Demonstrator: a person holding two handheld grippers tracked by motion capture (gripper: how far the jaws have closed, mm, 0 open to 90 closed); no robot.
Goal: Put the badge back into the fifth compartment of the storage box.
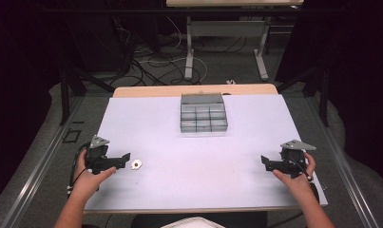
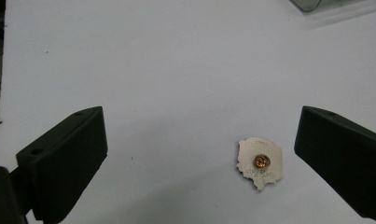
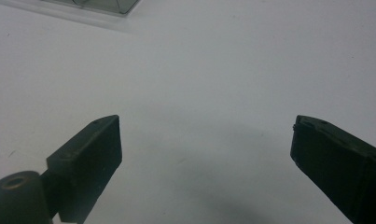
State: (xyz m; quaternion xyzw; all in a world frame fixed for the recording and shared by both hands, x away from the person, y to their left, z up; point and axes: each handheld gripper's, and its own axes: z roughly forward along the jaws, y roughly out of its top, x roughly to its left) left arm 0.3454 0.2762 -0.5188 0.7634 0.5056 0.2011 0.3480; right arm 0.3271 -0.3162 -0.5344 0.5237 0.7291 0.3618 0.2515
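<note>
White matte tabletop (image 1: 189, 156), flat jagged-edged pin (image 2: 260, 162)

Two black jaws of the left gripper (image 2: 199, 154) rising from the bottom edge, spread wide apart, nothing between them gripped. Small pale pin badge (image 2: 260, 162) lying flat on the white table (image 2: 176, 60), back side up, a coppery round clasp (image 2: 261, 161) at its middle. Badge sitting in the gap, much closer to the right-hand jaw, just beside it but not touching. Corner of a clear plastic box (image 2: 307, 4) at the top right edge.
</note>
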